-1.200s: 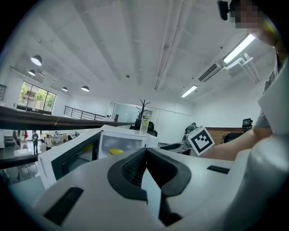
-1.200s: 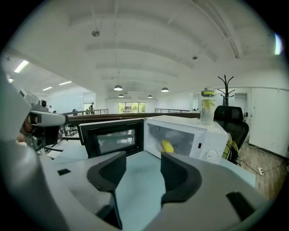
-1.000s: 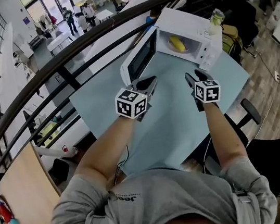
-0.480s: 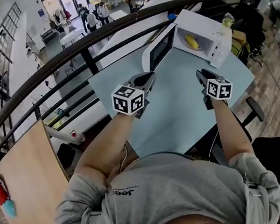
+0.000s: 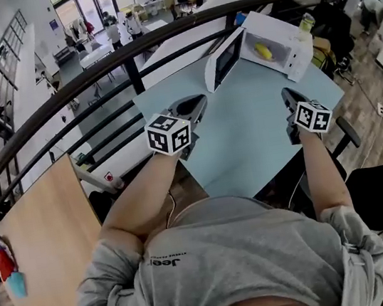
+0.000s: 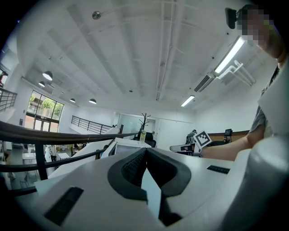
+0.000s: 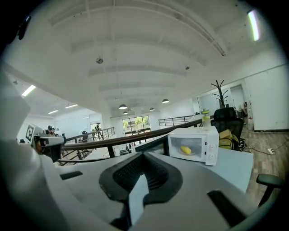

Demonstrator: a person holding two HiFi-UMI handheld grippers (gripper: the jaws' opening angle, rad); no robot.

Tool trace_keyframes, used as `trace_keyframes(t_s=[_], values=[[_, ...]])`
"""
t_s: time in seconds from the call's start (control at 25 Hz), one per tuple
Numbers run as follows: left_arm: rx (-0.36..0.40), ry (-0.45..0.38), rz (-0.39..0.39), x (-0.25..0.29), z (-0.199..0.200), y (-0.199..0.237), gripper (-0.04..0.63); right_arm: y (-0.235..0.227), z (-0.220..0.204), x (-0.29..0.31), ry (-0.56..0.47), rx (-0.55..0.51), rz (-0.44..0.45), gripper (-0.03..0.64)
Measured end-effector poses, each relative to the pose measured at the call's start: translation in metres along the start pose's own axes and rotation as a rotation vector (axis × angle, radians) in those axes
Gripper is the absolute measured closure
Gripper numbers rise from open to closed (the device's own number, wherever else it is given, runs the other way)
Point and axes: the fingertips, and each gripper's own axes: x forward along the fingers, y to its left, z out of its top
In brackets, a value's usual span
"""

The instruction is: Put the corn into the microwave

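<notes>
A dark curved railing (image 5: pixel 95 92) runs along the far side of the pale blue bench (image 5: pixel 247 140), and beyond it a lower floor with desks and people shows. An office chair (image 5: pixel 346 140) stands at the right edge of the bench, and a wooden table (image 5: pixel 40 244) lies off to the left. One white microwave (image 5: pixel 283 51) sits at the far corner of the bench with its door (image 5: pixel 225 60) swung open toward the left, and one bottle (image 5: pixel 308 22) stands on its top. The single yellow corn (image 5: pixel 264 51) lies inside the microwave cavity, on what looks like a plate. Two grippers are held over the near part of the bench, well apart from the microwave and from each other. The left gripper (image 5: pixel 196 102) has its jaws together with nothing between them, and the same goes for the right gripper (image 5: pixel 287 94). From the right gripper view, the microwave (image 7: pixel 205 155) stands ahead and to the right with the corn (image 7: pixel 185 150) visible through the open front. Only bare bench lies between that gripper (image 7: pixel 143 155) and the microwave. The left gripper (image 6: pixel 146 150) points toward the open door and the railing.
</notes>
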Motion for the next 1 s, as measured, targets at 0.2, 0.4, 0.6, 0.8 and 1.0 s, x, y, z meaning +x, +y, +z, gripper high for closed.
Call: trace_keyframes(t_s=[0.2, 0.4, 0.6, 0.8, 1.0], values=[[0.005, 0.015, -0.055, -0.031, 0.001, -0.026, 0.577, 0.024, -0.019, -0.05, -0.009, 0.039, -0.007, 0.597], [0.016, 0.034, -0.098, -0.043, 0.004, -0.041, 0.577, 0.028, -0.025, -0.085, -0.014, 0.052, -0.028, 0.597], [0.008, 0.039, -0.135, -0.044, 0.006, -0.059, 0.577, 0.028, -0.019, -0.113, -0.038, 0.054, -0.04, 0.597], [0.0, 0.055, -0.15, -0.04, -0.002, -0.08, 0.577, 0.033, -0.015, -0.133, -0.041, 0.025, -0.012, 0.598], [0.009, 0.053, -0.133, -0.031, -0.007, -0.105, 0.577, 0.03, -0.011, -0.15, -0.04, -0.016, 0.043, 0.597]])
